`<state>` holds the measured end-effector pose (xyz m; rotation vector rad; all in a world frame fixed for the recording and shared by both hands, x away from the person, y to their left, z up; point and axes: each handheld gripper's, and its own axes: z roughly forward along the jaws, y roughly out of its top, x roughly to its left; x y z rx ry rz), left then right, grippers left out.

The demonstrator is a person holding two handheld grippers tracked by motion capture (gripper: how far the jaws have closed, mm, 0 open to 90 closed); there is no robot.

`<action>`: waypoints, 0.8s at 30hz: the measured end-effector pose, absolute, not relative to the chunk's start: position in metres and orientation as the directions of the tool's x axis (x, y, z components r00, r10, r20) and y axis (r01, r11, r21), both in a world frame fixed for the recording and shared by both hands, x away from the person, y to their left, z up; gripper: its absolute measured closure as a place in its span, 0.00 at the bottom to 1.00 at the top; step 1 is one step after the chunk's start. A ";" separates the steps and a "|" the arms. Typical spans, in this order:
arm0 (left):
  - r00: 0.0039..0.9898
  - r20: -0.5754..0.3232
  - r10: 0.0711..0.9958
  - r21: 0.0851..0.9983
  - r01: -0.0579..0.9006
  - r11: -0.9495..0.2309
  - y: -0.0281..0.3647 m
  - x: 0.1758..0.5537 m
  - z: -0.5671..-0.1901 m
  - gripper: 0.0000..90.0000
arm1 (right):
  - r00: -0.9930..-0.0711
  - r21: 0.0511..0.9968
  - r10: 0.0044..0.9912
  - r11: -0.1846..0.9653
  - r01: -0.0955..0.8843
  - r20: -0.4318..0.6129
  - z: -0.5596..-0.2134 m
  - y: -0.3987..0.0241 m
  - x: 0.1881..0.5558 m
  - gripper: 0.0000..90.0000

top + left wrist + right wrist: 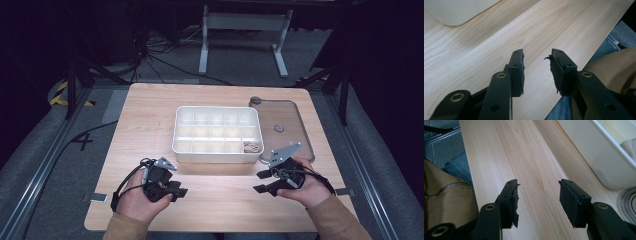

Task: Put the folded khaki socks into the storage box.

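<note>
Both tongs, left (181,191) and right (260,182), gape empty; organizer box (216,131) contents indistinct

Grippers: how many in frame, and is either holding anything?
2. The left gripper sits at the near left of the table, the right gripper at the near right, by the white compartment box. Both have open jaws with nothing between them.

place: lab recording bay | signs: wooden table (150,125) between floor rails (37,175), black curtains, loose cables (160,55), grey equipment stand (245,30) beyond far edge
</note>
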<state>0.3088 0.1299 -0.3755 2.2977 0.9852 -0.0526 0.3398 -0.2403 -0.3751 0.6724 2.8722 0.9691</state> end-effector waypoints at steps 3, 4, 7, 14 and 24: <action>0.714 -0.277 0.643 0.528 0.672 -0.519 0.130 0.309 -0.377 0.69 | -0.903 0.590 0.415 0.702 0.398 0.116 -0.382 -0.241 0.338 0.54; 0.717 -0.272 0.642 0.530 0.668 -0.522 0.130 0.310 -0.378 0.69 | -0.903 0.592 0.414 0.700 0.399 0.118 -0.385 -0.241 0.337 0.54; 0.716 -0.280 0.639 0.523 0.672 -0.524 0.130 0.310 -0.378 0.69 | -0.903 0.596 0.413 0.699 0.395 0.114 -0.393 -0.240 0.335 0.54; 0.725 -0.277 0.630 0.517 0.665 -0.539 0.128 0.312 -0.381 0.67 | -0.899 0.582 0.423 0.704 0.406 0.116 -0.414 -0.235 0.334 0.55; 0.719 -0.287 0.634 0.537 0.668 -0.515 0.126 0.317 -0.390 0.58 | -0.898 0.557 0.430 0.725 0.405 0.093 -0.435 -0.231 0.330 0.53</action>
